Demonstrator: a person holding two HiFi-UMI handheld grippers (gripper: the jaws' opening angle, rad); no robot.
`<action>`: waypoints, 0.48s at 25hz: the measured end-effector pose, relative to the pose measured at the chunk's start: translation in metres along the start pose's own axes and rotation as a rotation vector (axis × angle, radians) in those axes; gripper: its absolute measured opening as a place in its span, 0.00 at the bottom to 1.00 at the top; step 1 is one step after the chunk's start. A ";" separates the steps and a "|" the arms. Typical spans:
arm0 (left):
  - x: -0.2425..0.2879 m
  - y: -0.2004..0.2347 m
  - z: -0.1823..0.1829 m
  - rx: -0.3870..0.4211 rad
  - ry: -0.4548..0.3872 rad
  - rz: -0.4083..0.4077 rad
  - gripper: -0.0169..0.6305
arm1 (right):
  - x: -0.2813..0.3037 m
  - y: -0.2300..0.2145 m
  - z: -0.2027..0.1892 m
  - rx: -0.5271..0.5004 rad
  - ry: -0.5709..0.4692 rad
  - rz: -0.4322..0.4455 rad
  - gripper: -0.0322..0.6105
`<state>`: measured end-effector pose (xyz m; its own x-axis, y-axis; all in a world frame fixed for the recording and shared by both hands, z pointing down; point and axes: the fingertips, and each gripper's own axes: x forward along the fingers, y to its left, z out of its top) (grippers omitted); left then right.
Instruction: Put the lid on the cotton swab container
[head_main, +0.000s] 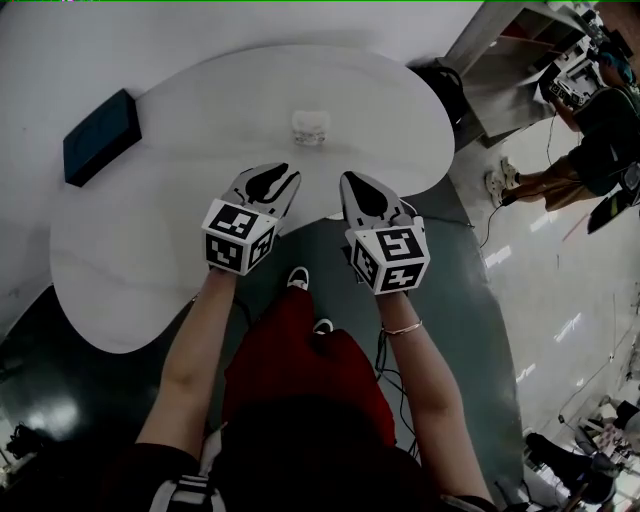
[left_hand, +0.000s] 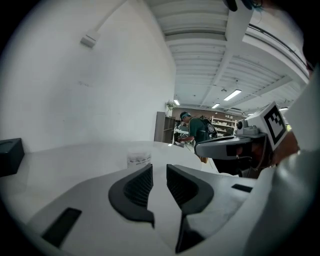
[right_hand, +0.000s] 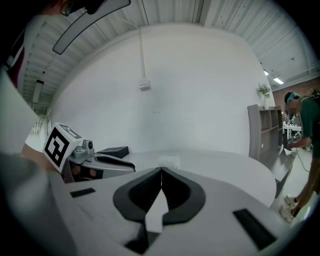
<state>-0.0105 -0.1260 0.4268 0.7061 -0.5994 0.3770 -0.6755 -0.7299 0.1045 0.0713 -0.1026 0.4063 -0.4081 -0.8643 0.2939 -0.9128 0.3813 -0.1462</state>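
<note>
A small clear cotton swab container (head_main: 311, 127) stands alone on the white table (head_main: 140, 260), toward its far side. It also shows in the left gripper view (left_hand: 139, 159) and the right gripper view (right_hand: 169, 161), ahead of the jaws. Whether a lid sits on it I cannot tell. My left gripper (head_main: 272, 172) hovers just short of it, and its pads (left_hand: 137, 186) stand a narrow gap apart with nothing between them. My right gripper (head_main: 358, 180) hangs beside it at the table's near edge, shut and empty (right_hand: 161, 171).
A dark blue box (head_main: 100, 135) lies at the table's far left. The table's curved near edge runs under both grippers, with dark floor below. A person (head_main: 600, 130) stands by shelving at the far right, away from the table.
</note>
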 end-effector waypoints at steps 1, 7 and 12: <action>-0.005 -0.002 -0.001 -0.012 -0.001 0.013 0.17 | -0.005 0.002 -0.001 0.003 -0.005 0.000 0.07; -0.032 -0.024 -0.003 -0.059 -0.022 0.068 0.09 | -0.041 0.014 -0.009 0.018 -0.016 0.010 0.07; -0.053 -0.050 -0.004 -0.083 -0.040 0.074 0.08 | -0.068 0.027 -0.015 0.024 -0.013 0.010 0.07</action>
<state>-0.0154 -0.0564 0.4055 0.6607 -0.6644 0.3492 -0.7400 -0.6546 0.1548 0.0746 -0.0288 0.3967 -0.4169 -0.8649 0.2797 -0.9080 0.3821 -0.1721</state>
